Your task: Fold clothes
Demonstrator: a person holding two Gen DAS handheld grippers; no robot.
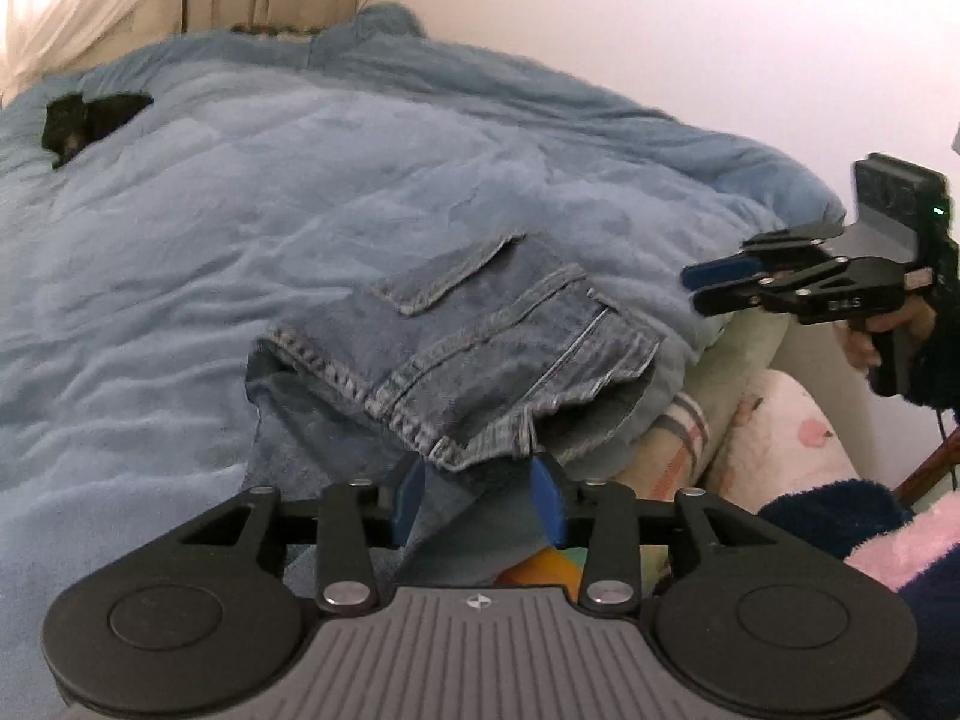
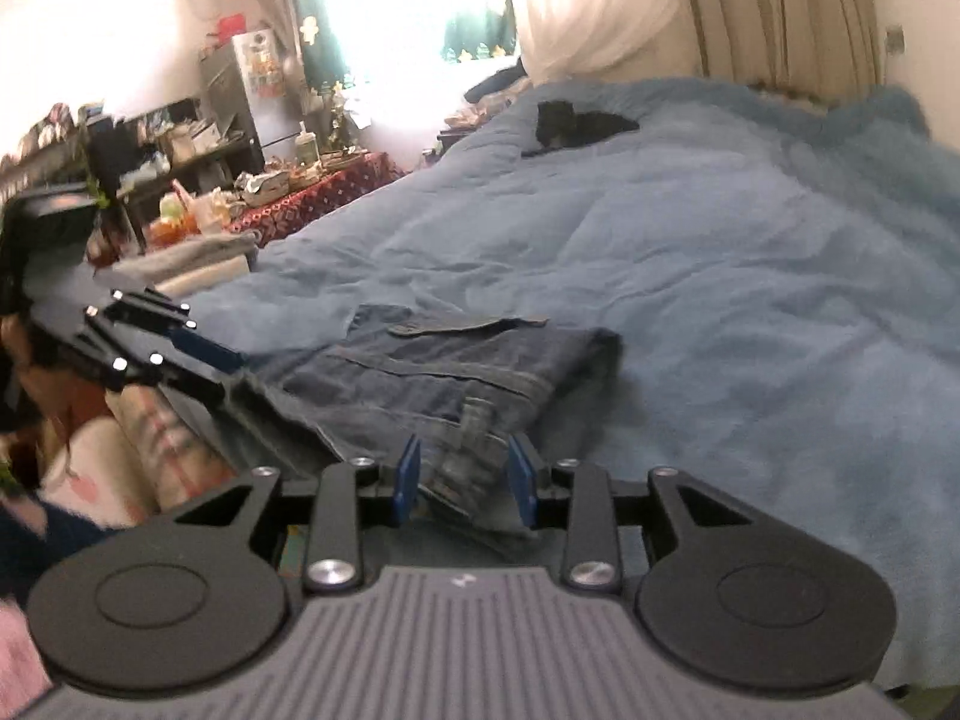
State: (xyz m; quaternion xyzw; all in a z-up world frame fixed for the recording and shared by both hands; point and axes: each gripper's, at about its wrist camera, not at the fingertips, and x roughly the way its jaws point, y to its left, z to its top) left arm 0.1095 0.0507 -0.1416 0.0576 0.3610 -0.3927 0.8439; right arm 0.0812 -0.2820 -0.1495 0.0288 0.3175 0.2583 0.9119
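Folded blue jeans (image 1: 480, 354) (image 2: 444, 372) lie on the light blue blanket (image 1: 240, 228) near the bed's near edge, a flap pocket on top. My left gripper (image 1: 480, 501) is open, its blue pads on either side of the jeans' nearest hem, which hangs loose between them. My right gripper (image 2: 465, 480) is open too, and the waistband end of the jeans sits between its fingers, unpinched. In the left wrist view the right gripper (image 1: 696, 291) hovers just right of the jeans. The right wrist view shows the left gripper (image 2: 231, 375) at the jeans' left end.
A small black garment (image 1: 90, 120) (image 2: 570, 120) lies far across the blanket. Patterned pillows (image 1: 780, 420) sit at the bed's edge under the right gripper. A person's dark fuzzy sleeve (image 1: 840, 510) is at lower right. A cluttered table (image 2: 312, 186) and fridge (image 2: 252, 84) stand beyond the bed.
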